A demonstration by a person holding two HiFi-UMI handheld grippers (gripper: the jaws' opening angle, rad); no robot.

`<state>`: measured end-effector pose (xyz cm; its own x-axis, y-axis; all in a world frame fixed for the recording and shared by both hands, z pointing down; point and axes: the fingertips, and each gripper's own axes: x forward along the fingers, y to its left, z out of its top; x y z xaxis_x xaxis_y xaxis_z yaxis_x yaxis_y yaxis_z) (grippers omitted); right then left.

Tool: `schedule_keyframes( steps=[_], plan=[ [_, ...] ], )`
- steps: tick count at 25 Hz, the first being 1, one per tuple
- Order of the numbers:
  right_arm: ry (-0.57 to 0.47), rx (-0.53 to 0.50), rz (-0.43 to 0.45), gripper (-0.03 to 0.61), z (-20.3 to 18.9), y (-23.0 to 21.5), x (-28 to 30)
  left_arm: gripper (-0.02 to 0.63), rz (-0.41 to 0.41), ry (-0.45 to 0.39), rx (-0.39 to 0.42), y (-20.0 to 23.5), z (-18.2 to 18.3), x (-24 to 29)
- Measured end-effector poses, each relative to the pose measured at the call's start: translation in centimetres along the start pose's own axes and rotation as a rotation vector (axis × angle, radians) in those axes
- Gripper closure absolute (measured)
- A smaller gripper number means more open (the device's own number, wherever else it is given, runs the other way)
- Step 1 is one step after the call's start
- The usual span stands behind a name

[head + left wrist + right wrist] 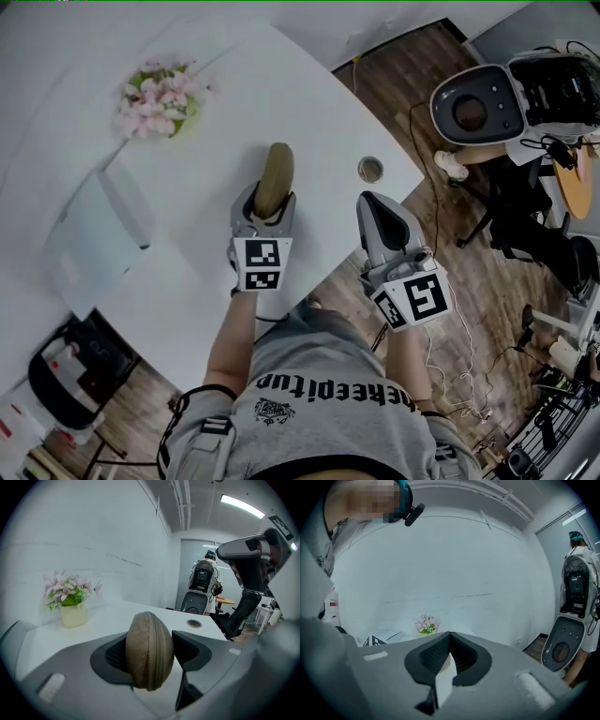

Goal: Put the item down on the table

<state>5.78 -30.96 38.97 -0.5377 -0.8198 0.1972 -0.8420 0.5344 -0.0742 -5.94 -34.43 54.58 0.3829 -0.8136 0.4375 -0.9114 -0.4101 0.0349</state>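
While the fingers of the left gripper (266,212) clamp the tan zippered pouch (149,651) on edge between them, it projects past the fingertips over the white worktop (281,94). The fingers of the right gripper (450,638) are pressed together, empty. A flower pot (157,98) stands well beyond the left fingers.

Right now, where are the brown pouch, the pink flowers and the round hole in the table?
brown pouch (152,651), left gripper view, its zip seam.
pink flowers (157,98), head view, the blossoms.
round hole (370,170), head view, its middle.
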Motion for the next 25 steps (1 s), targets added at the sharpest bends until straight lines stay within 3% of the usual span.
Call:
schedule_keyframes(
  steps=[13,25],
  plan=[
    [0.015,-0.005,0.001,0.583,-0.3,0.1,1.0,0.328,-0.03,0.092,-0.018,0.1,-3.0,1.4],
    [0.011,-0.018,-0.003,0.583,-0.1,0.4,0.7,0.324,-0.03,0.093,0.012,0.0,-3.3,1.6]
  ],
)
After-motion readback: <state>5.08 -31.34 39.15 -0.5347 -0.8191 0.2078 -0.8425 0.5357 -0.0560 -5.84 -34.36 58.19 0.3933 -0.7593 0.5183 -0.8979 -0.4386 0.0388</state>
